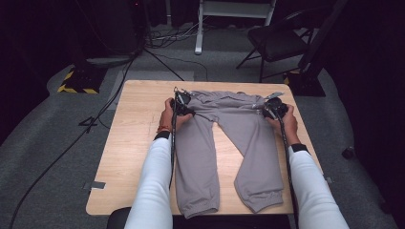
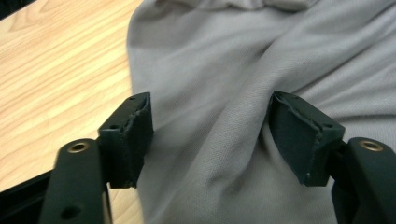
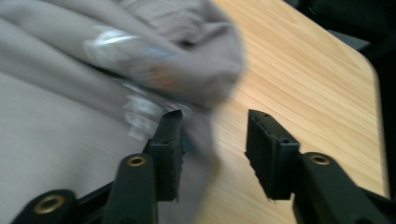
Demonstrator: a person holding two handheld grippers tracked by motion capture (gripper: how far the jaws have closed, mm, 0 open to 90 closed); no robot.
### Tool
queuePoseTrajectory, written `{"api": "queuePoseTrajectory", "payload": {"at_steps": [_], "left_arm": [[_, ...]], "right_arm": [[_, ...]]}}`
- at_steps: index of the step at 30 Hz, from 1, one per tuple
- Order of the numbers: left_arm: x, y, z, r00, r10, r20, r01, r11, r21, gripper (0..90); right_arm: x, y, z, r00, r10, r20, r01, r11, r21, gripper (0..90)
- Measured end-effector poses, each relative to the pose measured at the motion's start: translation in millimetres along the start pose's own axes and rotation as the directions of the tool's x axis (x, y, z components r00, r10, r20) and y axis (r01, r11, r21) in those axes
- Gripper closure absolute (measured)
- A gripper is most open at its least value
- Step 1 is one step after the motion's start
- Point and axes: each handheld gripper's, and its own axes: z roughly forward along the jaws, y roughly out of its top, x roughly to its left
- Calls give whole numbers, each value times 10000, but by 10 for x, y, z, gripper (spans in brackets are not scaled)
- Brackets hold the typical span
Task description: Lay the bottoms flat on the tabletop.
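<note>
grippers agape, grey trousers unpinched

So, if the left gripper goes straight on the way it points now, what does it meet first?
Most likely the grey trousers: the left gripper stands open with the cloth lying right ahead between its jaws. Depth is unclear, so it may already brush the fabric.

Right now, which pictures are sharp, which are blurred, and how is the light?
High view: lit table, dark surroundings, grey trousers fairly sharp. Left gripper view: cloth slightly soft. Right gripper view: the waistband is smeared by motion blur, jaws sharp.
</note>
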Motion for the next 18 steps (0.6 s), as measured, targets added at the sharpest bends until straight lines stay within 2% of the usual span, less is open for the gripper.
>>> {"api": "queuePoseTrajectory", "payload": {"at_steps": [1, 3, 4, 5, 6, 7, 8, 9, 10, 11, 12, 13, 14, 15, 16, 17, 18], "left_arm": [[-29, -15, -55, 9991, -2, 435, 13, 9997, -249, 300], [-145, -55, -179, 9941, 535, 949, -469, 9964, -711, 283], [-215, -74, -234, 9869, 758, 1427, -640, 9943, -856, 275], [-331, -92, -290, 9806, 1112, 1617, -958, 9903, -1004, 266], [-435, -105, -327, 9742, 1331, 1825, -1121, 9863, -1208, 258], [-513, -109, -353, 9644, 1456, 2206, -1184, 9842, -1319, 257], [-645, -109, -373, 9515, 1633, 2608, -1292, 9812, -1431, 257], [-799, -101, -403, 9432, 1994, 2657, -1650, 9754, -1463, 256], [-949, -97, -433, 9258, 2382, 2936, -1976, 9669, -1613, 250], [-1107, -92, -450, 9085, 2615, 3259, -2142, 9612, -1739, 249], [-1306, -79, -465, 8964, 2953, 3305, -2489, 9524, -1758, 249], [-1411, -69, -467, 8862, 3185, 3364, -2723, 9456, -1779, 249], [-1577, -52, -449, 8734, 3392, 3494, -2938, 9393, -1773, 249], [-1666, -38, -434, 8710, 3512, 3435, -3108, 9354, -1685, 250], [-1767, -22, -407, 8692, 3658, 3328, -3307, 9303, -1590, 253], [-1841, -7, -370, 8641, 3712, 3400, -3366, 9283, -1580, 256], [-1899, 6, -329, 8642, 3669, 3442, -3336, 9301, -1537, 256]], "right_arm": [[-48, -40, -78, 9986, 239, -475, -253, 9993, -287, 521], [-69, -138, -275, 9930, 42, -1183, -131, 9972, -742, 506], [-65, -207, -389, 9875, -125, -1573, -32, 9951, -993, 493], [-51, -285, -509, 9773, -257, -2104, 20, 9937, -1123, 477], [-9, -404, -665, 9661, -496, -2533, 165, 9912, -1313, 473], [43, -506, -783, 9556, -659, -2874, 253, 9894, -1428, 462], [92, -578, -866, 9455, -890, -3133, 465, 9890, -1406, 443], [165, -676, -979, 9315, -1142, -3453, 693, 9878, -1398, 436], [236, -774, -1095, 9123, -1281, -3890, 749, 9860, -1491, 436], [311, -864, -1216, 8993, -1522, -4099, 959, 9833, -1546, 430], [376, -956, -1332, 8902, -1732, -4213, 1134, 9801, -1632, 423], [448, -1075, -1453, 8703, -1679, -4630, 967, 9801, -1736, 414], [495, -1142, -1519, 8589, -1886, -4761, 1152, 9770, -1792, 408], [578, -1245, -1623, 8501, -2196, -4787, 1480, 9719, -1829, 403], [617, -1301, -1674, 8397, -2182, -4973, 1447, 9725, -1823, 395], [676, -1370, -1739, 8208, -2267, -5242, 1528, 9715, -1810, 386], [747, -1435, -1812, 8107, -2584, -5254, 1860, 9645, -1873, 382]]}}
